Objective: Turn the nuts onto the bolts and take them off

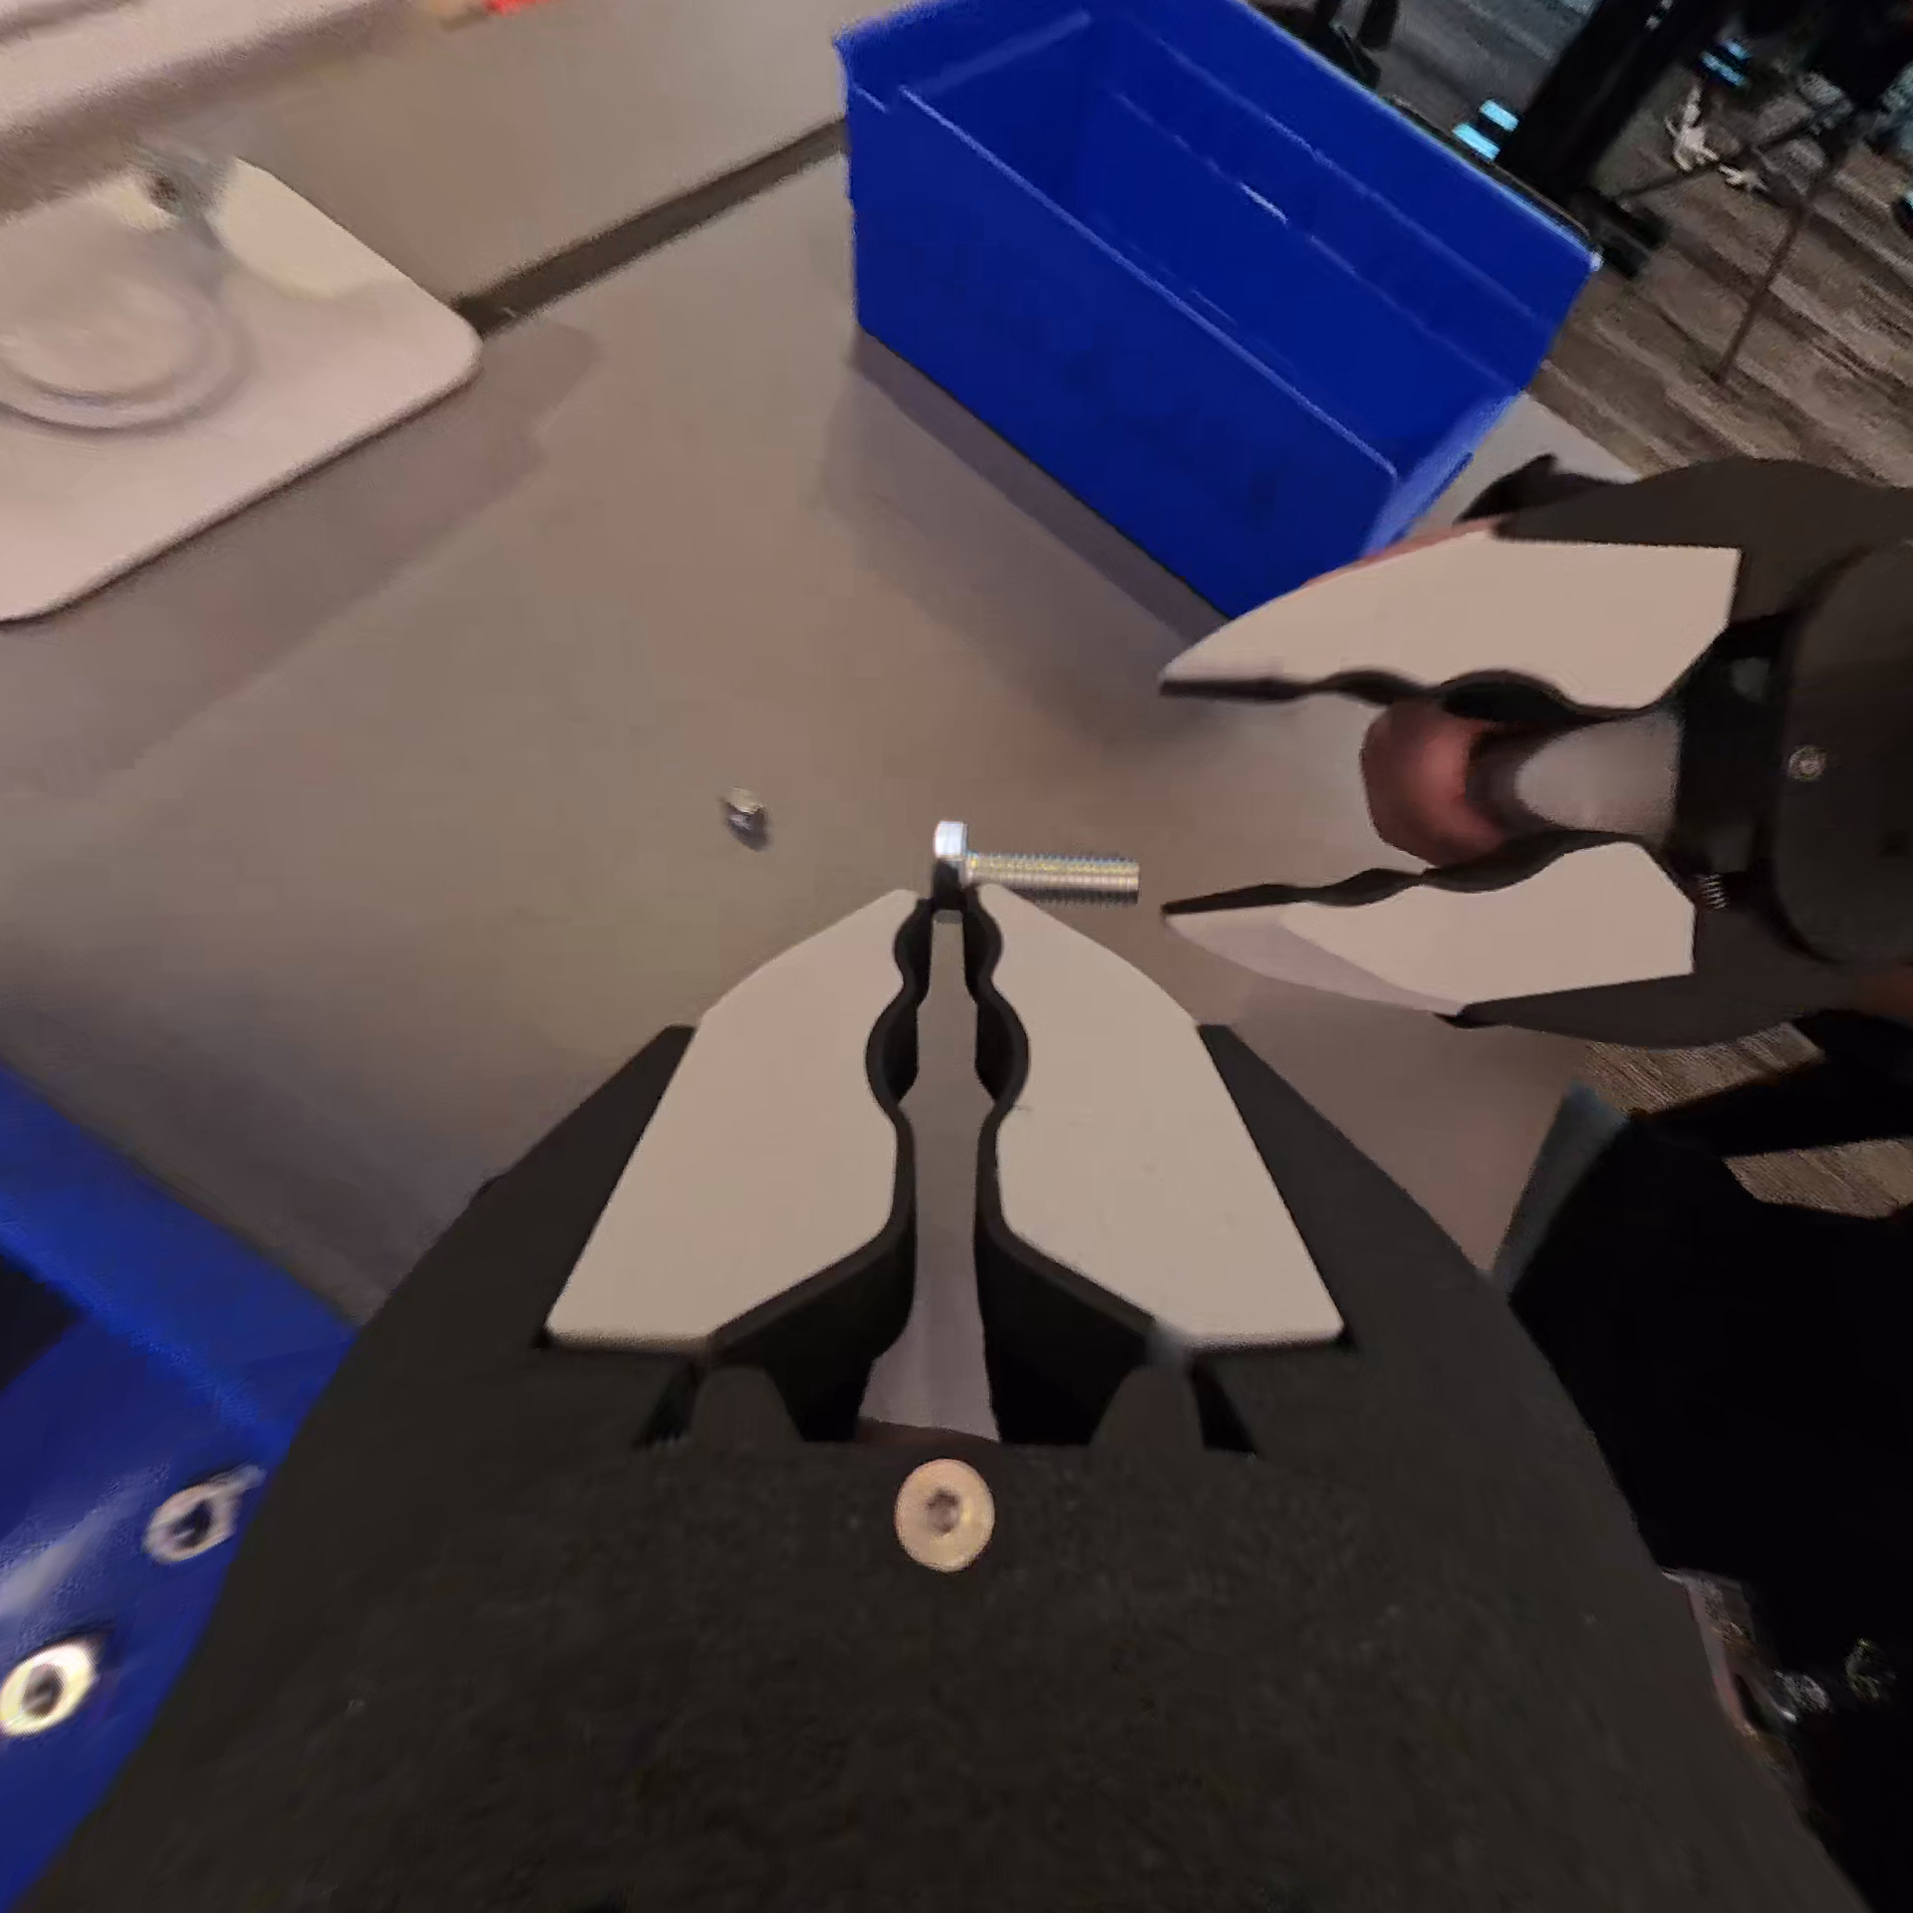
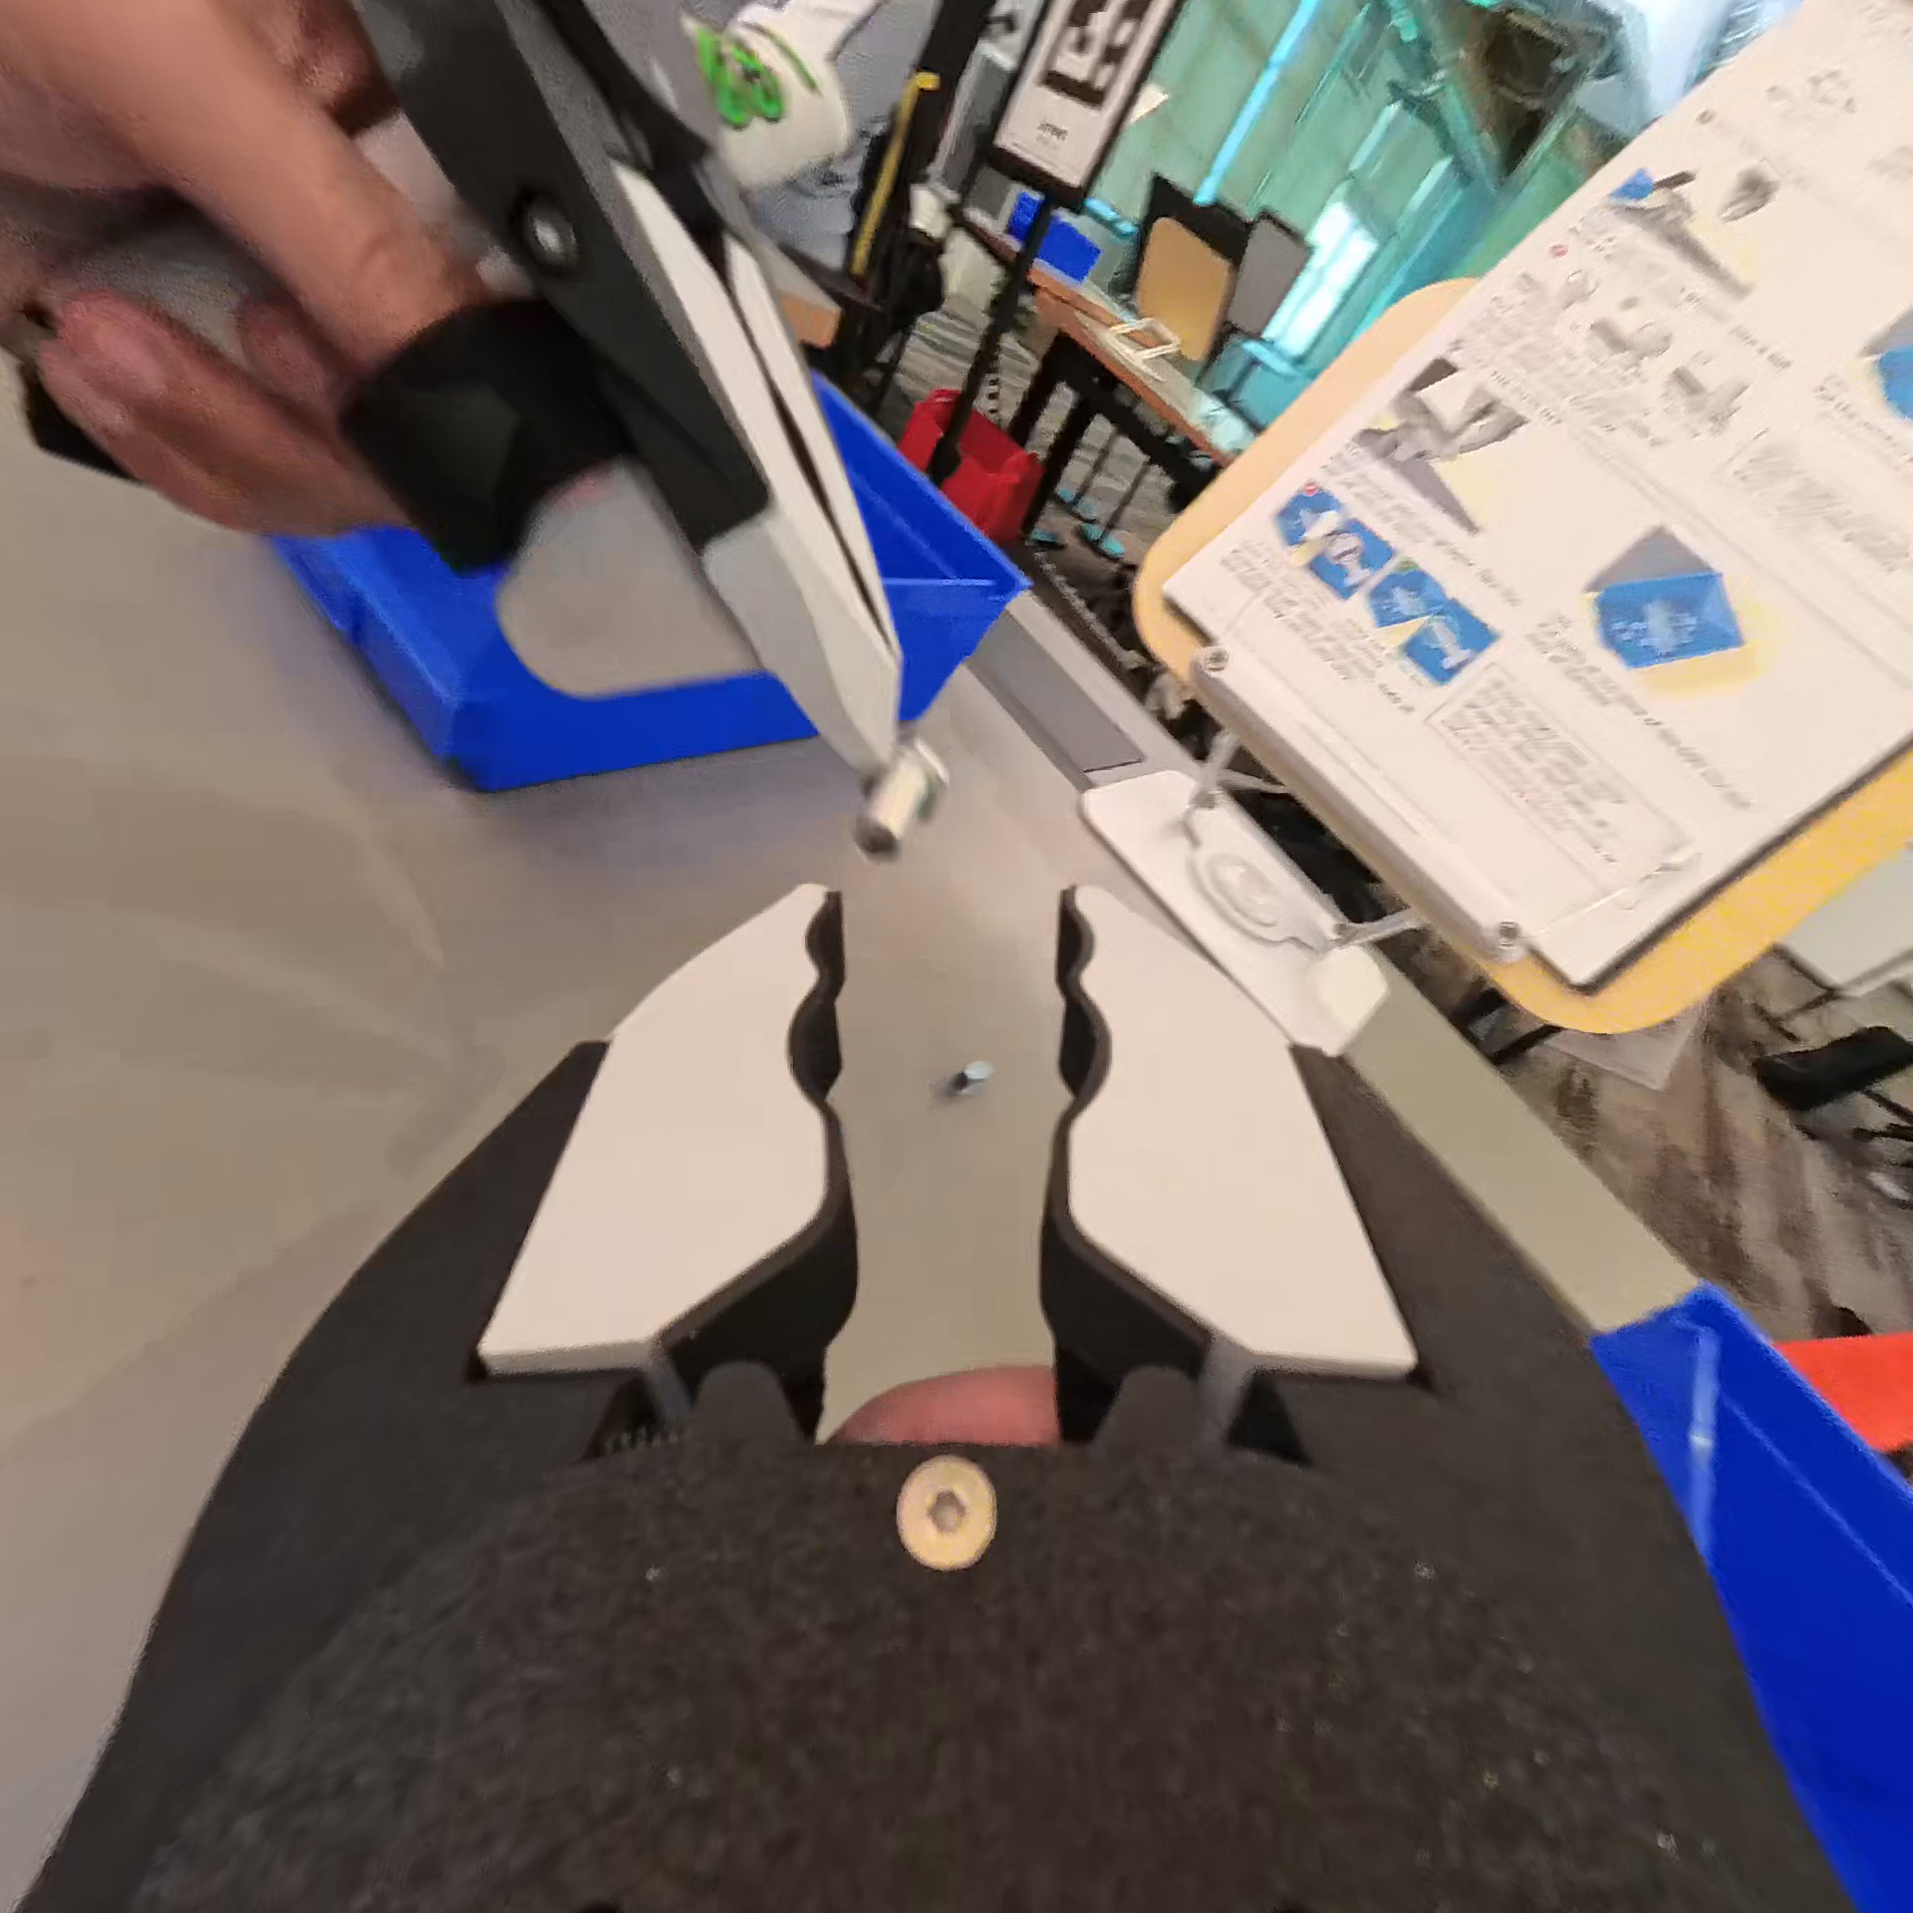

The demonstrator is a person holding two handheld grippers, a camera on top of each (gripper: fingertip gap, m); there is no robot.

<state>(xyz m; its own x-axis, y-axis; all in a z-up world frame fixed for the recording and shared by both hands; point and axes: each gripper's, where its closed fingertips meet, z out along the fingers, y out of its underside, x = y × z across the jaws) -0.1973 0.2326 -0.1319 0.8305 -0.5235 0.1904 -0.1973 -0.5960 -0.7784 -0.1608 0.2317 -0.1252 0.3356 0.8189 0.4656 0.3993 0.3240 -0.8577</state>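
**Bolt held, nut waiting on the table**

The left gripper is pressed together on the head of a bolt, pinching it at the very tips so that the threaded shank sticks out sideways toward the right gripper. The right one is spread, with nothing between its fingers, and hovers just beside the free end of the shank. A single nut lies loose on the grey table, apart from both tools; in the right wrist view it shows on the table between the open fingers, well below them. A blue bin stands behind.

My reading is that the threading-on step is only starting: the bolt is presented, the nut not yet picked up. The next move calls for the right gripper to drop to the nut, grip it by its flats with the bore left clear, then bring it square to the shank end. The hold on the bolt head is shallow, so sideways push could tip it.
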